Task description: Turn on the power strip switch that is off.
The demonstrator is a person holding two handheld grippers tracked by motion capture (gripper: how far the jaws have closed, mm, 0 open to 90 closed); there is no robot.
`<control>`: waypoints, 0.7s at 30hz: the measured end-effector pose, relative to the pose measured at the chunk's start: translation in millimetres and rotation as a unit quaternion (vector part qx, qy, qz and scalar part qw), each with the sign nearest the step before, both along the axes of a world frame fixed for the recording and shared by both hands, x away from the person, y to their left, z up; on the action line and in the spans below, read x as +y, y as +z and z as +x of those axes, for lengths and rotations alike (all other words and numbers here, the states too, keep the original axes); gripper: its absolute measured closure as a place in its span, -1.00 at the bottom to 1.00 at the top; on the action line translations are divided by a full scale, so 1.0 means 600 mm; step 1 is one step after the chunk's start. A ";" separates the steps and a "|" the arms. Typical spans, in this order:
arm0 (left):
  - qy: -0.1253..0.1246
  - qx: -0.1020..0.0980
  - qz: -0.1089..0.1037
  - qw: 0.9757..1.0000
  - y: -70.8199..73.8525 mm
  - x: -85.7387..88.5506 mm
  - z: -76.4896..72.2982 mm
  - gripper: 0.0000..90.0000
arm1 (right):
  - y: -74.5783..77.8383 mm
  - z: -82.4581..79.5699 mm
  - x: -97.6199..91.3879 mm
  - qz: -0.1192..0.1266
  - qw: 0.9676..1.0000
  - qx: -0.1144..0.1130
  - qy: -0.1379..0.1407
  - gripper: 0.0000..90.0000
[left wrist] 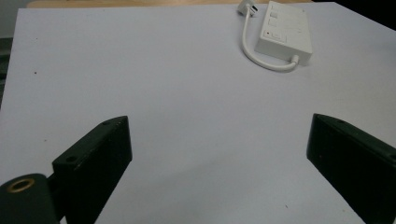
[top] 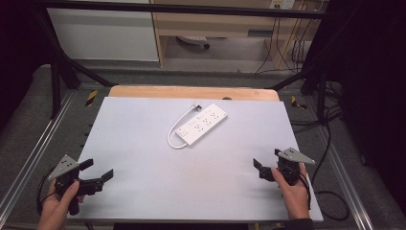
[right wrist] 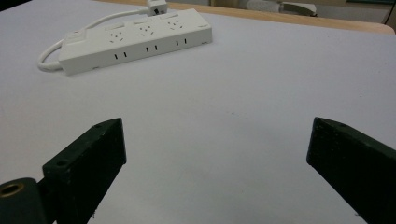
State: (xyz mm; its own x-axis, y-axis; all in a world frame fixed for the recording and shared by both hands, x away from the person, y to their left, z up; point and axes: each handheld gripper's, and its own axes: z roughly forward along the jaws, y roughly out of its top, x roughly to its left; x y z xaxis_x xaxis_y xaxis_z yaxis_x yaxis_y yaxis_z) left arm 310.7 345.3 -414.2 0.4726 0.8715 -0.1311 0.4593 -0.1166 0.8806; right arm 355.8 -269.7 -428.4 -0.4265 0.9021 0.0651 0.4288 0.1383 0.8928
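A white power strip (top: 202, 124) lies flat on the pale grey mat (top: 143, 143), past the table's middle, with its short white cable (top: 175, 129) curling round to a plug (top: 196, 107) at the far side. It also lies at the top of the left gripper view, power strip (left wrist: 286, 33), and at the upper left of the right gripper view, power strip (right wrist: 135, 41). My left gripper (top: 98, 171) rests near the front left corner, open and holding nothing. My right gripper (top: 266, 160) sits near the front right edge, open too, its jaws wide apart.
The mat covers a wooden table (top: 191, 92) whose far edge shows behind it. Metal frame rails (top: 52, 124) run along both sides. Loose black cables (top: 330, 143) lie on the floor to the right. A cabinet (top: 105, 33) stands beyond the table.
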 end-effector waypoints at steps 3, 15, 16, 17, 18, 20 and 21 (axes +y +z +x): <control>0.002 0.002 0.000 1.000 0.000 0.001 0.000 -0.86 | 0.004 -0.002 -0.001 0.006 1.000 -0.005 0.000 -0.90; 0.002 0.001 0.004 1.000 0.000 -0.001 -0.002 -0.86 | 0.007 -0.002 0.002 0.016 1.000 -0.009 0.009 -0.91; 0.002 0.000 0.004 1.000 0.000 -0.001 -0.002 -0.86 | 0.007 -0.003 0.002 0.018 1.000 -0.009 0.010 -0.91; 0.002 0.000 0.004 1.000 0.000 -0.001 -0.002 -0.86 | 0.007 -0.003 0.003 0.022 1.000 -0.007 0.012 -0.92; 0.004 0.002 0.005 1.000 0.000 0.000 -0.002 -0.86 | 0.007 -0.002 0.005 0.022 1.000 -0.006 0.015 -0.93; 0.004 0.002 0.002 1.000 0.000 0.001 -0.001 -0.86 | 0.010 0.000 0.007 0.026 1.000 -0.005 0.015 -0.93; 0.004 0.002 0.002 1.000 0.000 0.001 -0.001 -0.86 | 0.011 0.001 0.008 0.029 0.999 -0.005 0.015 -0.94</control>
State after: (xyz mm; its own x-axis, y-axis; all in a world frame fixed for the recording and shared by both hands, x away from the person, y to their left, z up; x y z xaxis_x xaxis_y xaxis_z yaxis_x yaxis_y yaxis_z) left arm 309.9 346.2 -414.4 0.4649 0.8759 -0.1291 0.4638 -0.1167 0.8782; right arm 356.1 -265.0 -421.7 -0.4533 0.8842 0.1123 0.4169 0.0990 0.9035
